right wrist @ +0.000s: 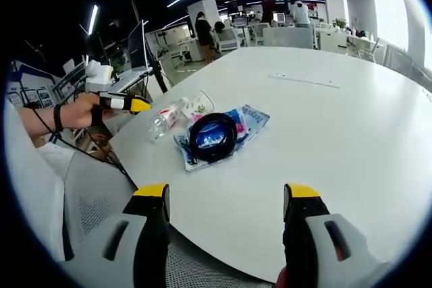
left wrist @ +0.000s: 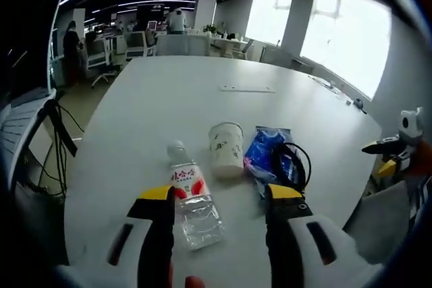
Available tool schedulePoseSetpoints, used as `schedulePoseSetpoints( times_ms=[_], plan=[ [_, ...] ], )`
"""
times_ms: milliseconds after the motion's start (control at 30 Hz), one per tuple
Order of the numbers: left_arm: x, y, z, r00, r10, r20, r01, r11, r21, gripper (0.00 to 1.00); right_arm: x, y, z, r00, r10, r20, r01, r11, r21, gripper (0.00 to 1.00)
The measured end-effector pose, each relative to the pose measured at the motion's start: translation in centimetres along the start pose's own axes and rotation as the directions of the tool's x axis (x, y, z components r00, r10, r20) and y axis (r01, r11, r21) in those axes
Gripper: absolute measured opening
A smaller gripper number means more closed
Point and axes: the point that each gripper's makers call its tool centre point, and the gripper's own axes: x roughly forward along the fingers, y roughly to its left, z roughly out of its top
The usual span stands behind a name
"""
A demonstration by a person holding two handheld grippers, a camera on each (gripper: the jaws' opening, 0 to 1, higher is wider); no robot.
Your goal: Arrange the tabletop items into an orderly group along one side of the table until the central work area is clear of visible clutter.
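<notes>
In the left gripper view, the left gripper is hovering with its two yellow-tipped jaws spread wide, gripping nothing. A clear water bottle with a red label is lying on its side on the white table, its lower end reaching between the jaws. Just beyond sits a paper cup, and right of it a blue packet with a black cable coil resting on it. At the right edge, the right gripper is peeking in.

In the right gripper view, the right gripper is hanging over the table's near edge, jaws wide apart and empty. The cluster is lying well ahead: here the cable coil is seen as a full ring on top of the blue packet, with the bottle and cup behind. At left, a person's hand is holding the left gripper beside the table
</notes>
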Motion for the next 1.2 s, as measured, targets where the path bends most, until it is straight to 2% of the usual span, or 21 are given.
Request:
schedulePoseSetpoints(
  times_ms=[300, 533, 933, 1200],
  plan=[
    [1.3, 1.4, -0.6, 0.998, 0.023, -0.051, -0.024, 1.000, -0.018, 0.53, 0.1, 0.0, -0.3, 1.000, 0.003, -0.020, -0.003, 1.000, -0.007, 0.68],
    [2.5, 2.7, -1.5, 0.993, 0.037, -0.113, -0.042, 0.998, -0.042, 0.54, 0.4, 0.1, -0.3, 1.000, 0.009, -0.030, -0.009, 1.000, -0.011, 0.68],
    [4.2, 3.6, -3.2, 0.968, 0.053, -0.246, -0.070, 0.996, -0.059, 0.52, 0.8, 0.2, -0.6, 0.999, 0.015, -0.039, -0.016, 1.000, -0.009, 0.68],
    [5.3, 3.8, -3.5, 0.956, 0.041, -0.290, -0.065, 0.995, -0.076, 0.52, 0.9, 0.2, -0.9, 0.999, 0.017, -0.043, -0.018, 1.000, -0.004, 0.68]
  ],
)
